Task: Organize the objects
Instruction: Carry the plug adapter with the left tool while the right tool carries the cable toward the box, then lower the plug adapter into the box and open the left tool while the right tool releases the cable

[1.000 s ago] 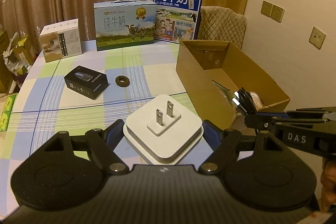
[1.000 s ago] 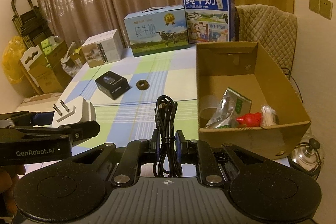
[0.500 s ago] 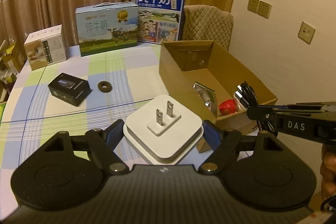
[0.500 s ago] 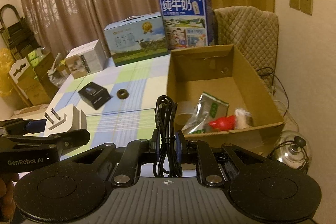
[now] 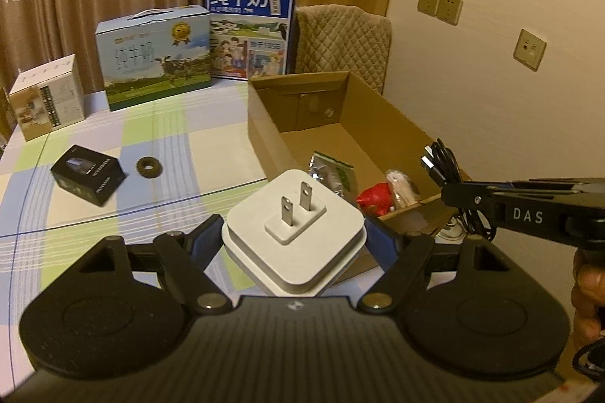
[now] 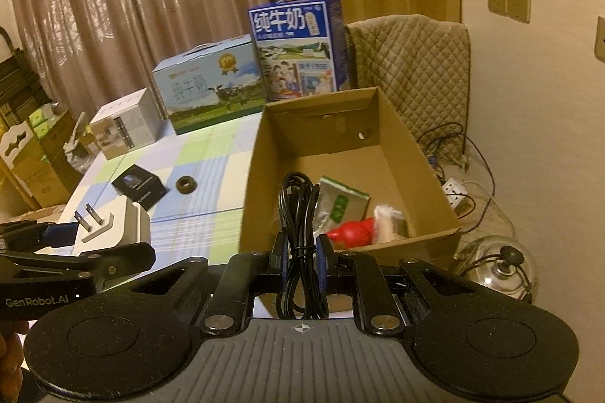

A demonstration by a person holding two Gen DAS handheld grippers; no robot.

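My left gripper (image 5: pixel 293 240) is shut on a white square charger (image 5: pixel 293 221) with two metal prongs facing up; it hangs over the table just left of the open cardboard box (image 5: pixel 264 138). My right gripper (image 6: pixel 300 261) is shut on a bundled black cable (image 6: pixel 298 210), held above the box's (image 6: pixel 257 168) near edge. In the right wrist view the charger (image 6: pixel 113 225) and left gripper (image 6: pixel 72 244) show at lower left. Inside the box lie a foil packet (image 6: pixel 342 204), a red item (image 6: pixel 349 233) and a pale bundle (image 6: pixel 389 219).
On the checked tablecloth (image 5: pixel 181 153) sit a small black box (image 5: pixel 87 174) and a dark ring (image 5: pixel 149 168). Two milk cartons (image 5: pixel 155 57) (image 5: pixel 251 27) and a white box (image 5: pixel 47 96) stand at the back. A quilted chair (image 6: pixel 412 62), power strip (image 6: pixel 455 197) and glass kettle (image 6: pixel 499 268) are right of the box.
Both grippers have travelled right toward the cardboard box with their loads still held. The box now sits more central in both views, and its contents show more fully.
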